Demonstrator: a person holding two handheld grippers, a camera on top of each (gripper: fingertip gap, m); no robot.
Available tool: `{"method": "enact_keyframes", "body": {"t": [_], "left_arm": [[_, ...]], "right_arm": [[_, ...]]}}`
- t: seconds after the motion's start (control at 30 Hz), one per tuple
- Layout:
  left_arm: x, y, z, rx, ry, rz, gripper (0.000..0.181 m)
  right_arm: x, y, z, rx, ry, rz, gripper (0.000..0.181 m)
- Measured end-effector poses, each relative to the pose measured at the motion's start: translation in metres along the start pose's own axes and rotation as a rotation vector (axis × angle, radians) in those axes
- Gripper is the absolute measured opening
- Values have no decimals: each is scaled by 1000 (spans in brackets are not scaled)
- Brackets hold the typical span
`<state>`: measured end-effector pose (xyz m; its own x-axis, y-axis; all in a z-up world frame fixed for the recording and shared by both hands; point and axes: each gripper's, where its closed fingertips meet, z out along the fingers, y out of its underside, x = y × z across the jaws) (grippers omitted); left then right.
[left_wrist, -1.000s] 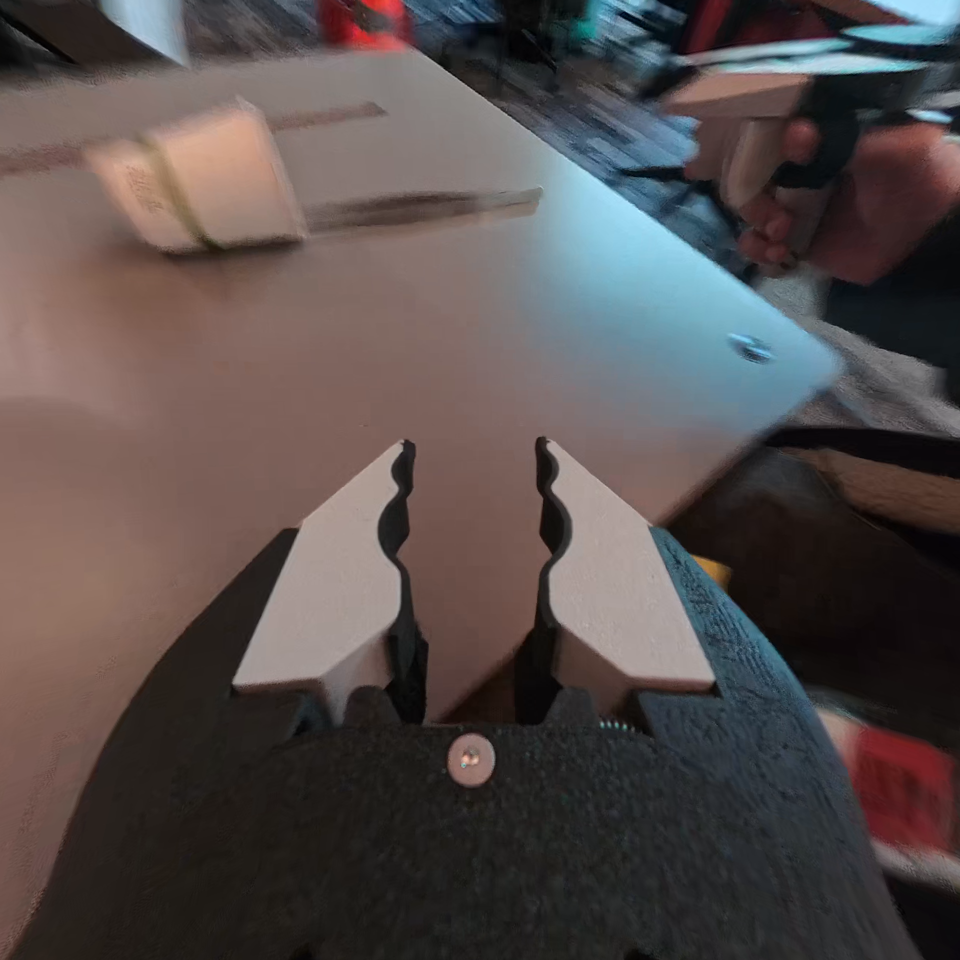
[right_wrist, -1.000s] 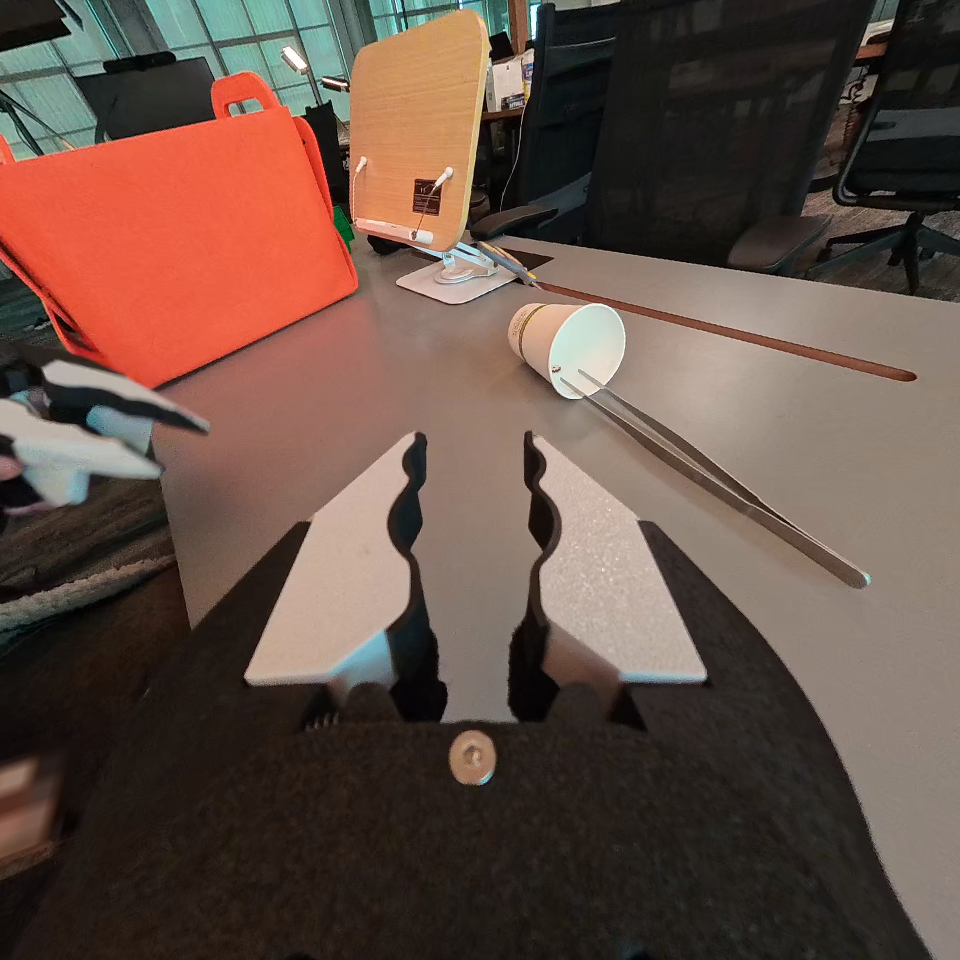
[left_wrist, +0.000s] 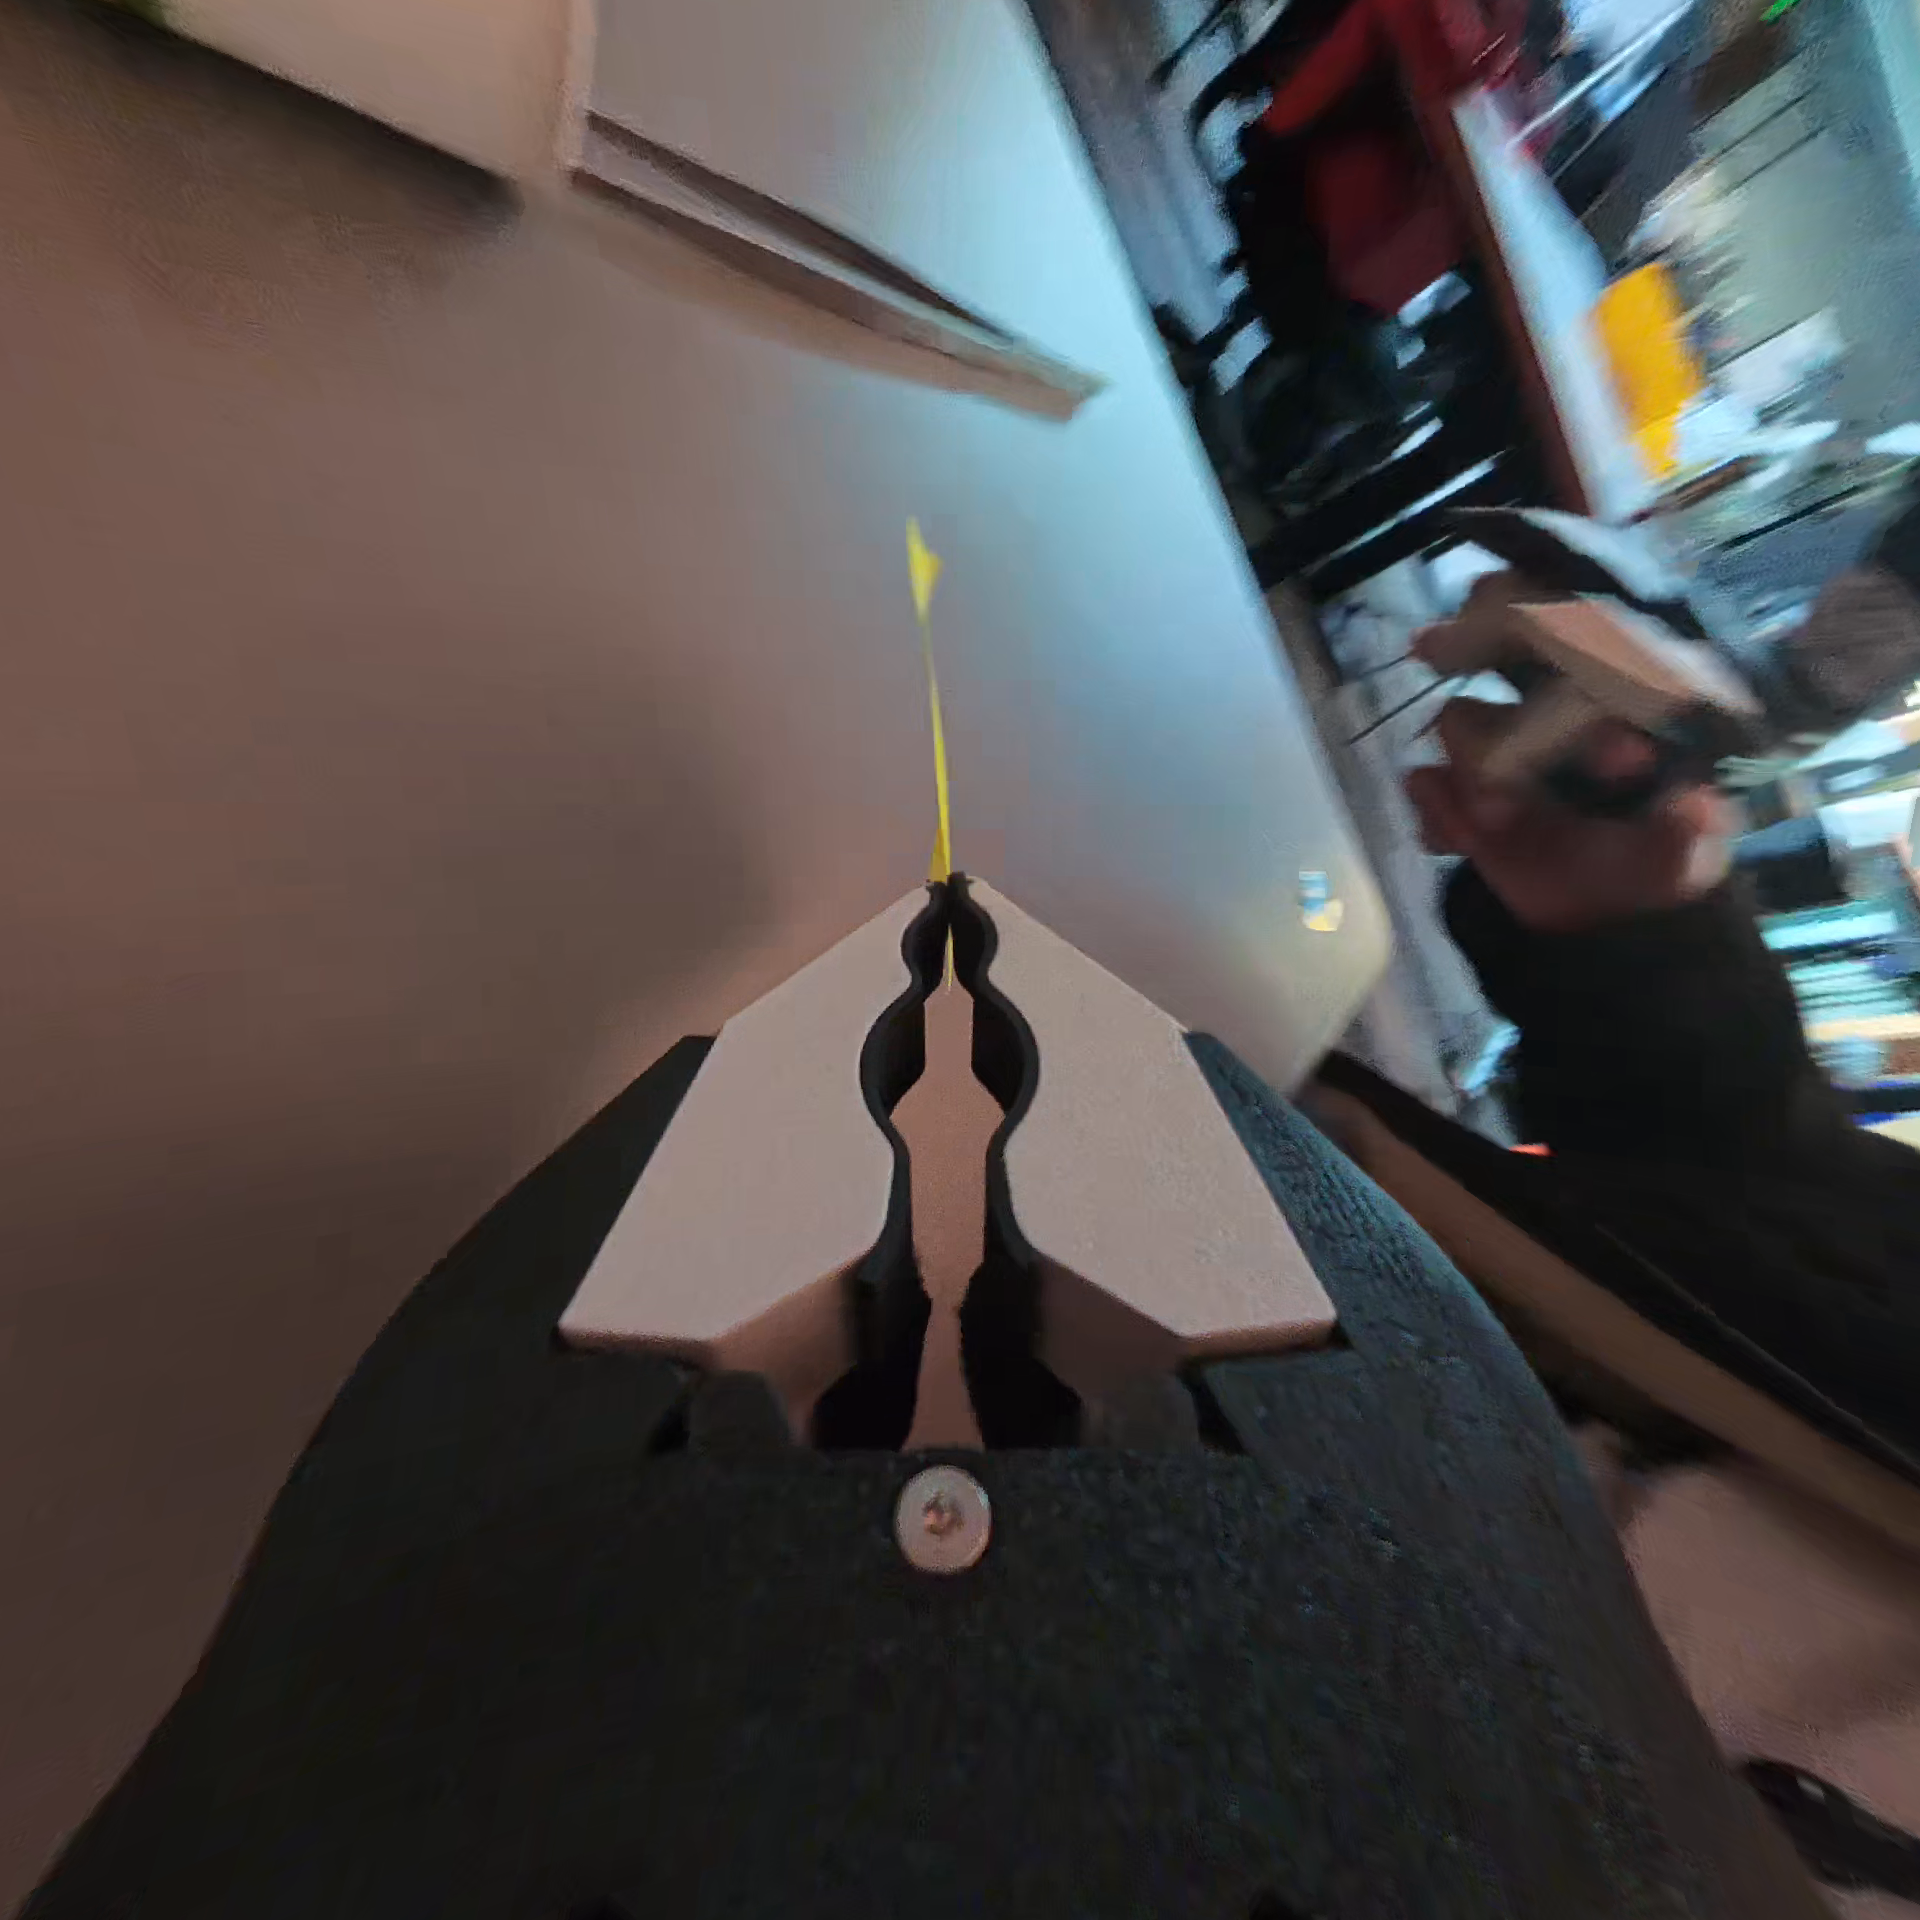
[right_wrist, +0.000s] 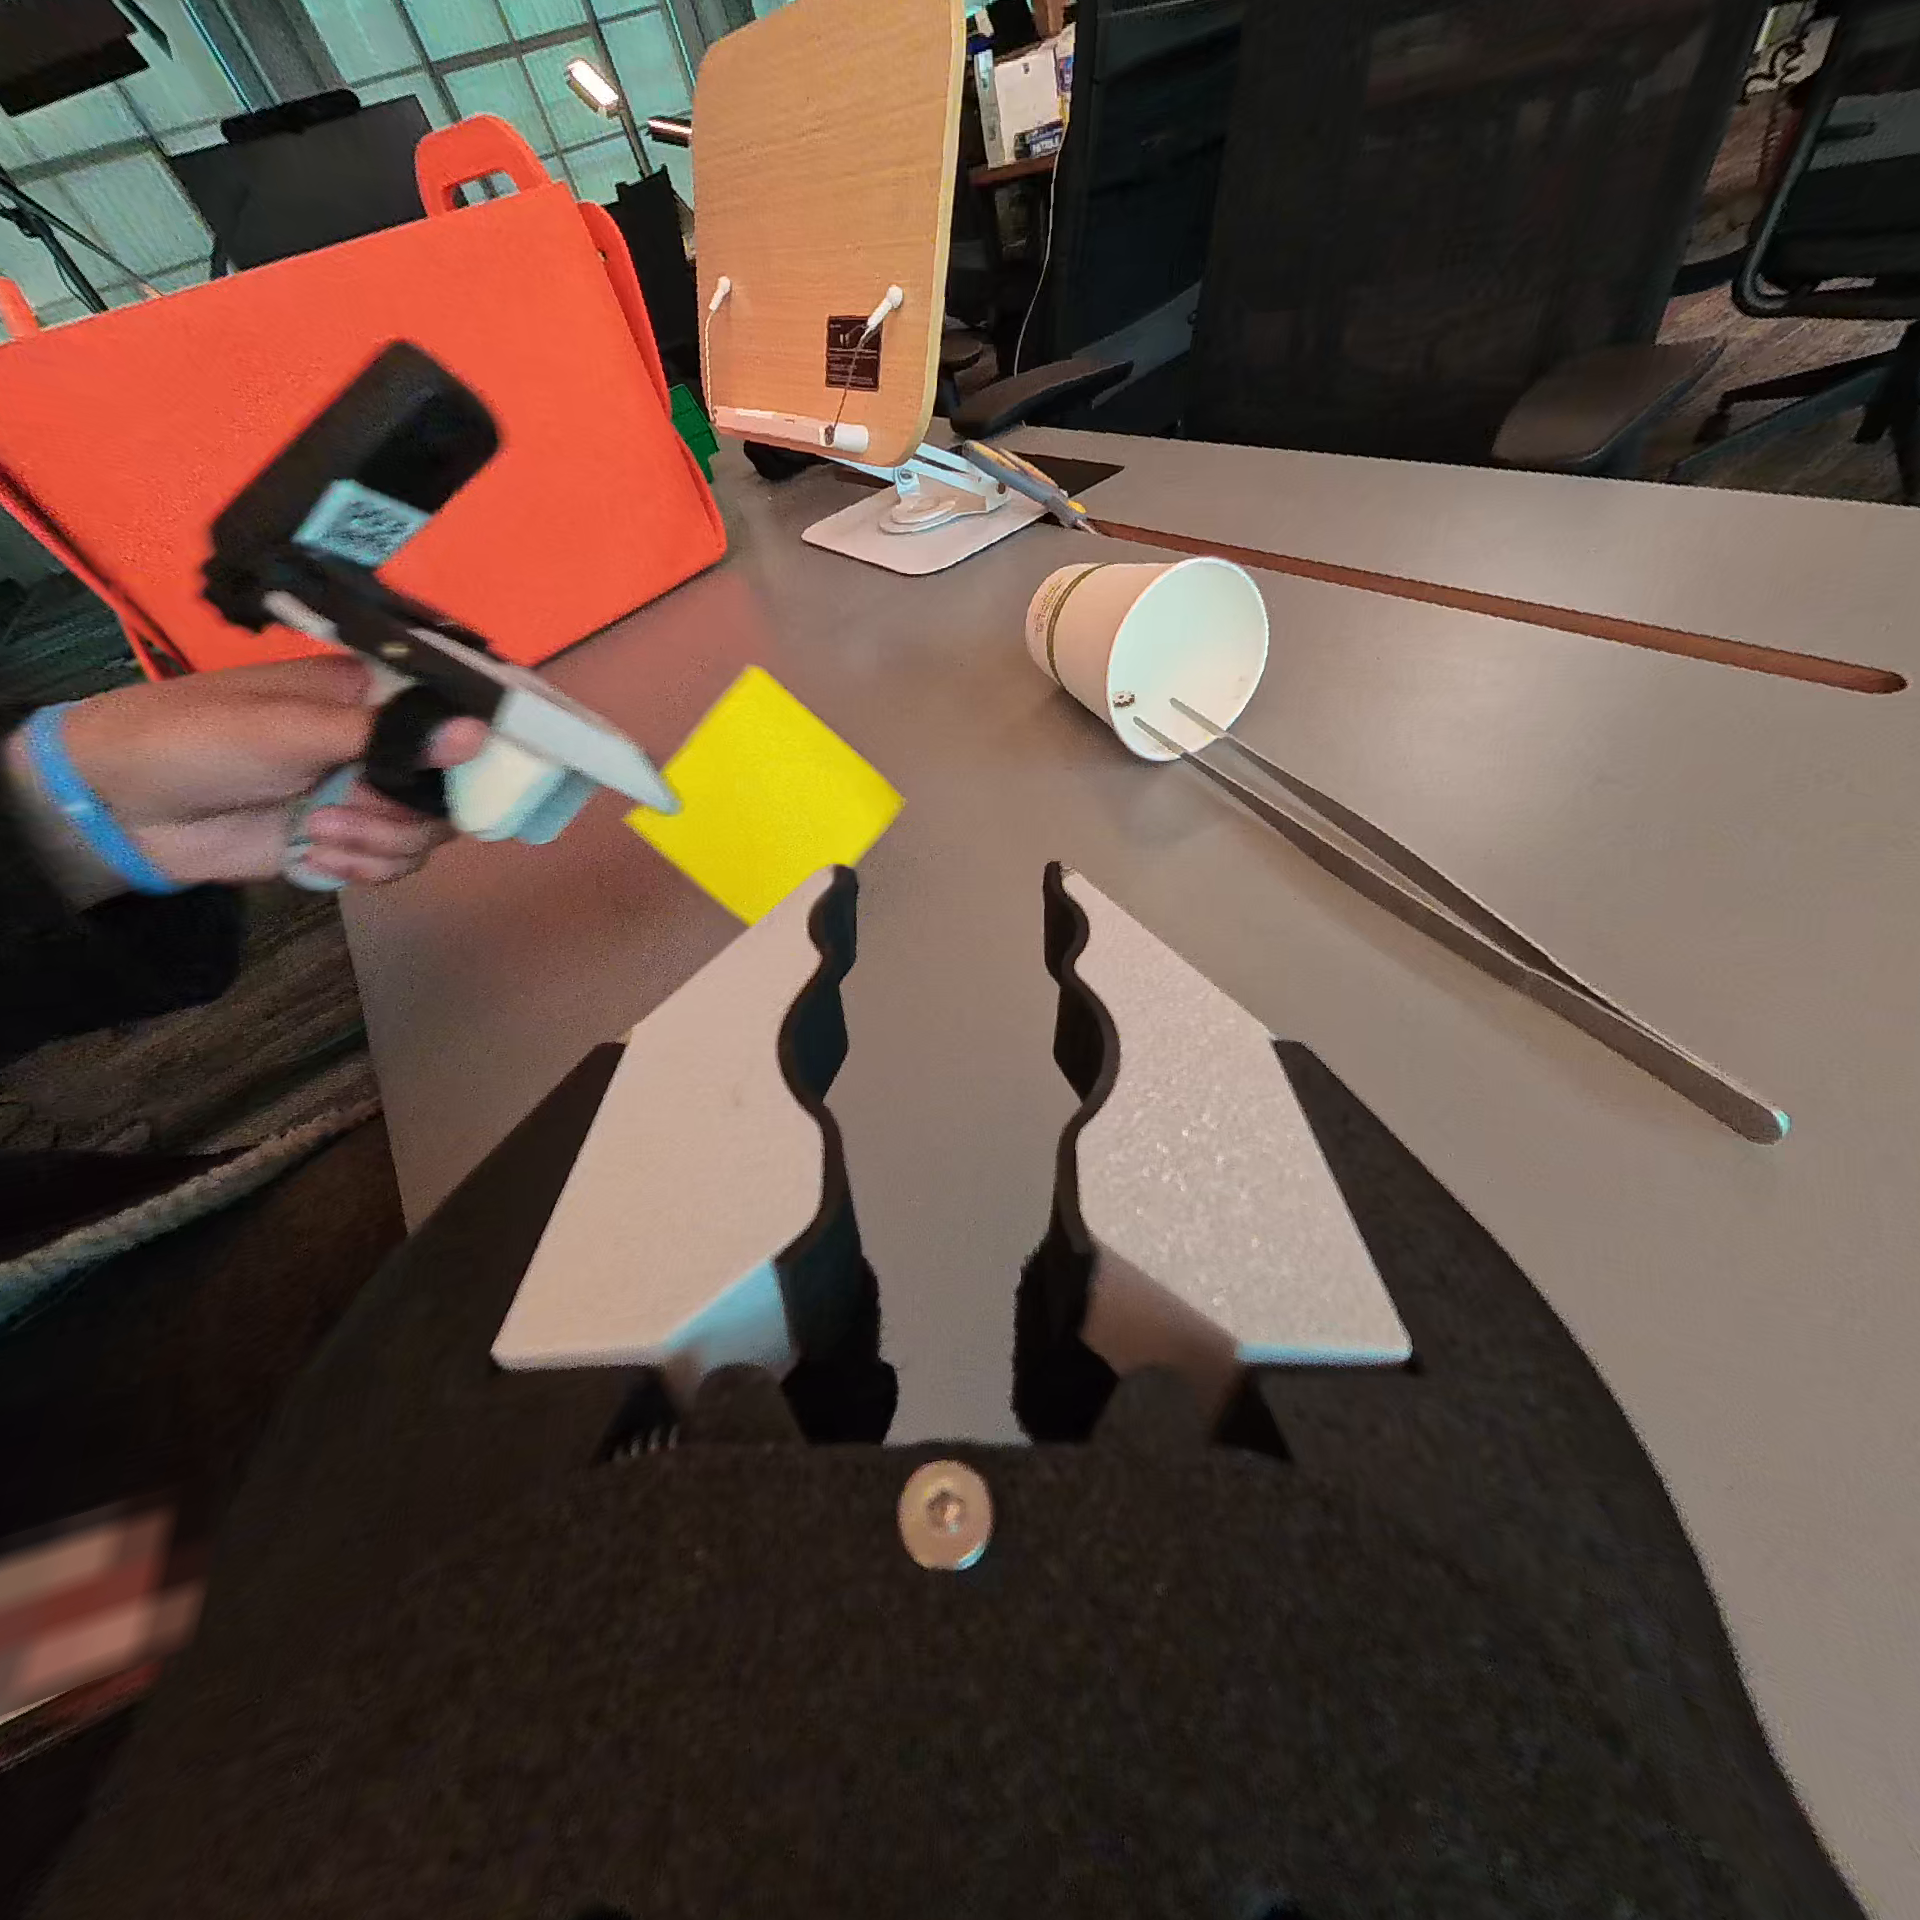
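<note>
Nearest the lens, the left gripper (left_wrist: 950, 883) has its jaws pinched together at the tips, and a thin yellow sheet (left_wrist: 935, 717) is clamped between them, seen edge-on and sticking straight out in front over the grey table (left_wrist: 416, 727). From the right wrist view the same left gripper (right_wrist: 670, 802) comes in from the left in a person's hand (right_wrist: 239, 774), and the yellow sheet (right_wrist: 769, 790) shows as a flat square held by one corner, raised above the table (right_wrist: 1351, 1195), not lying on it.

The right gripper (right_wrist: 948, 883) sits with its jaws apart, a clear gap between them, nothing inside; the sheet's lower corner lies just beside its left fingertip in the picture, though I cannot tell if they touch.

Farther out to the right, long metal tweezers (right_wrist: 1455, 914) lie on the table, their tips reaching into the mouth of a white paper cup (right_wrist: 1153, 649) tipped on its side. Beyond that stand a wooden board on a white stand (right_wrist: 831, 208) and an orange felt bag (right_wrist: 343, 416). The left view is heavily blurred at its far edge.
</note>
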<state>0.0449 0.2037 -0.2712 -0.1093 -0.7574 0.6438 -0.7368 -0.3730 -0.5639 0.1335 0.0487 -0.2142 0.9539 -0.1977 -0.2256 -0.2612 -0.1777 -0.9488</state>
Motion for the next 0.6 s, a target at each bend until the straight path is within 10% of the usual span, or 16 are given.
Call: {"method": "enact_keyframes", "body": {"t": [0.3,0.47,0.6], "left_arm": [[-86,-58,9,-10,-524,403,90],[-89,-136,30,248,-329,185,90],[-135,-178,46,293,-321,69,91]], "right_arm": [[6,8,-3,-31,16,-25,35],[23,-1,23,1,71,-61,38],[21,-8,113,-60,-8,-131,54]]}}
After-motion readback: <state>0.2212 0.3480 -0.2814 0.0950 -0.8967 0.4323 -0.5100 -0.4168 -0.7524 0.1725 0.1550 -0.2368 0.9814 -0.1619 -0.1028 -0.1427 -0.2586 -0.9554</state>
